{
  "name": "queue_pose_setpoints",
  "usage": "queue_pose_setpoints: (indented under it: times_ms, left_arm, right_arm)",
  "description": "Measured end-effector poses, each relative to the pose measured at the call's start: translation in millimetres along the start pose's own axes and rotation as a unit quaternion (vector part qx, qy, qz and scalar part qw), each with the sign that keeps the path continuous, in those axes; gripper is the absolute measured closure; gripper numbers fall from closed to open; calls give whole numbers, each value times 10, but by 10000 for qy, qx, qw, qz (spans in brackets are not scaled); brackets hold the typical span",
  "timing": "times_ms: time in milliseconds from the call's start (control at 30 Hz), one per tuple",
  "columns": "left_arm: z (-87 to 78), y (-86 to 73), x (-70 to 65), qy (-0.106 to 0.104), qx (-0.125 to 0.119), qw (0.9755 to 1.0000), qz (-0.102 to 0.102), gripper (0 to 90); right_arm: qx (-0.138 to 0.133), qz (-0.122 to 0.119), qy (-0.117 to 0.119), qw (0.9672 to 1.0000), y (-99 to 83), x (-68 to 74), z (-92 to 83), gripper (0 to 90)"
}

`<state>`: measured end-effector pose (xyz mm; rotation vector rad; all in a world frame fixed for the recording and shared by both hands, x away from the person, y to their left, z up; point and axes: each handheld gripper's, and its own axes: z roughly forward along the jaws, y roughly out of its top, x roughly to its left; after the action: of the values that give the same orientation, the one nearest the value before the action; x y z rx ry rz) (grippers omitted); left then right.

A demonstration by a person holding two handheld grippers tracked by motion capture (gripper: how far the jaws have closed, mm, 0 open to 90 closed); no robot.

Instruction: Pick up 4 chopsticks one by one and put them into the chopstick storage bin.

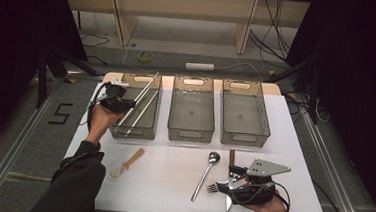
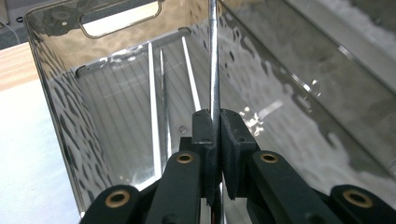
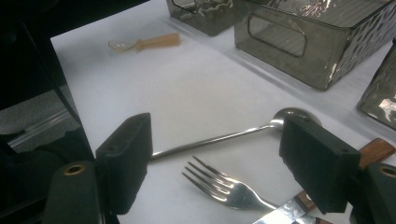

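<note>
A metal chopstick (image 2: 214, 60) is clamped between the closed jaws of the left gripper (image 1: 117, 102), held over the left bin (image 1: 147, 128), where two more chopsticks (image 2: 154, 116) lie lengthwise on the floor. The held stick's long axis runs up and away, toward the bin's far handle wall, tip above the rim. The right gripper (image 3: 217, 158) is spread wide, empty, just over the fork (image 3: 224, 186), tines pointing away between its jaws; a spoon (image 3: 261, 128) lies just beyond. Judged: release into the bin comes next.

The right gripper (image 1: 234, 182) covers the fork's (image 3: 224, 185) handle; the knife (image 3: 289, 211) runs off the frame's bottom edge.
</note>
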<state>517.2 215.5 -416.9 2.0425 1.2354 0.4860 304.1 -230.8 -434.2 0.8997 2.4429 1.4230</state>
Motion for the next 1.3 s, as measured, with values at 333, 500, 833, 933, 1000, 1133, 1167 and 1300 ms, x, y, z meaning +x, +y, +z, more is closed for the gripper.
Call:
queue_pose_setpoints:
  times_ms: [333, 500, 833, 933, 1000, 1133, 1167, 1300]
  left_arm:
    - [99, -28, 32, 134, 264, 9995, -146, 840]
    - [119, -39, 44, 203, 388, 9988, -223, 832]
    - [-54, -44, 26, 45, 312, 9993, -218, 667]
    - [-158, -66, -54, -67, 213, 9997, -116, 589]
    - [-243, -93, -130, -155, 162, 9997, -81, 526]
    - [-378, -123, -245, -229, 189, 9995, 112, 459]
    - [-404, -131, -266, -236, 196, 9994, 147, 457]
    - [-453, -182, -342, -216, 341, 9988, 291, 427]
  right_arm:
    - [-20, -26, 13, 10000, -1, 3, -5, 266]
    - [-15, -13, 11, 10000, -3, -3, -3, 266]
    - [-7, -18, 4, 10000, -1, 3, -4, 265]
    - [-8, -12, 1, 10000, -2, -1, -2, 266]
    - [-1, -17, -2, 10000, -2, 2, -4, 266]
    - [-10, -18, -7, 10000, 1, 3, -8, 265]
    - [-16, -31, -5, 10000, 2, 6, -10, 266]
    - [3, -42, -21, 10000, 1, 17, -8, 266]
